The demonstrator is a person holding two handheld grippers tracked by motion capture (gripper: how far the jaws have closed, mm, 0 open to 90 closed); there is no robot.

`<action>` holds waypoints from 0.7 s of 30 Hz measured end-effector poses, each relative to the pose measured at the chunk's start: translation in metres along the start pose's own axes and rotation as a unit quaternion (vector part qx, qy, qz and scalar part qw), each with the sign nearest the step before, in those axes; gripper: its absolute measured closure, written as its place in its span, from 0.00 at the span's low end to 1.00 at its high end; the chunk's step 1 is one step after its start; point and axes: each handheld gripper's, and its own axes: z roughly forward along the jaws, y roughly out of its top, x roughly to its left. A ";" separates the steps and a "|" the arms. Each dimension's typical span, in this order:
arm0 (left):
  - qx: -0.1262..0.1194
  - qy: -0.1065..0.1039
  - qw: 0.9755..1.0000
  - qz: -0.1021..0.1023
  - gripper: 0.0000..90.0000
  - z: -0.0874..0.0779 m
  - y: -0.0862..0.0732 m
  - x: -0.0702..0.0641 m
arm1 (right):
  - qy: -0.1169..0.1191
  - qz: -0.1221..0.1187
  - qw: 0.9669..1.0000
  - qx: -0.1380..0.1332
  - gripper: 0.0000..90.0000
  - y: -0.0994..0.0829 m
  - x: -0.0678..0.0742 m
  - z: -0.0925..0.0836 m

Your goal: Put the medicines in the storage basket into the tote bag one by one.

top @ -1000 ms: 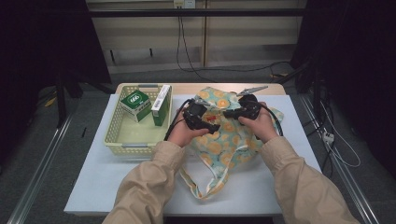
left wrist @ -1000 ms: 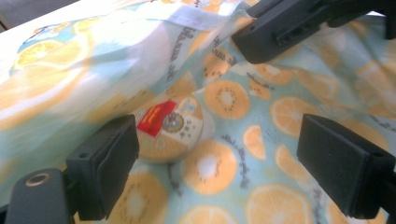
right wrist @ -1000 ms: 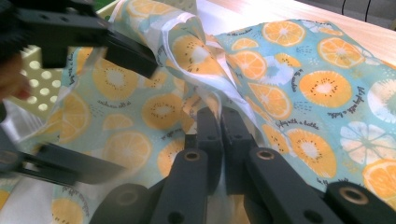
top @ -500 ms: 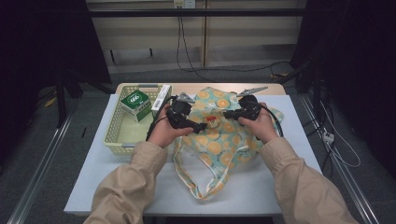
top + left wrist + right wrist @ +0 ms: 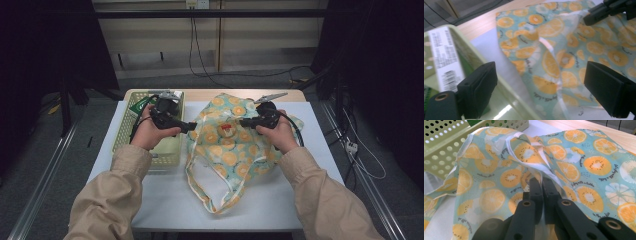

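Your right tongs (image 5: 541,185) are clamped shut on a fold of the fruit-print bag (image 5: 227,145), pinching the cloth near its white-edged opening, and that hand has kept still. The change is all on the other side: your left tongs (image 5: 186,127) have left the bag, where they sat a second ago, and drifted out over the green basket (image 5: 122,137). Their jaws now stand wide apart with nothing between them; in the left gripper view they frame the basket's rim and the bag's near edge.

The bag lies crumpled in the middle of the tabletop (image 5: 165,200), its handles trailing toward you, with its left edge just beside the basket. Inside the basket sit a green box (image 5: 141,104) and a white barcoded box (image 5: 445,57), the latter just beside your left jaw.

This looks like the turn from opening the bag to loading it: one hand keeps the mouth lifted while the free one goes for a box. The bag's opening is only as good as your right grip, so keep that fold raised. Your left tongs are already spread wide enough for a box, though which one you are lined up on is hard to tell from here.
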 end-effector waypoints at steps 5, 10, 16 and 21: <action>0.001 0.014 1.000 -0.010 0.12 -0.006 -0.003 0.016 | 0.000 0.001 1.000 -0.002 0.98 0.000 0.000 0.000; 0.003 0.019 1.000 -0.014 0.12 -0.008 -0.006 0.027 | 0.001 0.002 1.000 0.000 0.98 -0.001 -0.001 0.000; 0.007 0.034 0.999 -0.020 0.12 -0.008 -0.008 0.041 | 0.002 0.002 1.000 -0.002 0.98 -0.001 -0.002 0.000; 0.009 0.049 0.999 -0.019 0.12 -0.011 -0.009 0.054 | 0.002 0.002 1.000 -0.002 0.98 -0.002 -0.003 -0.001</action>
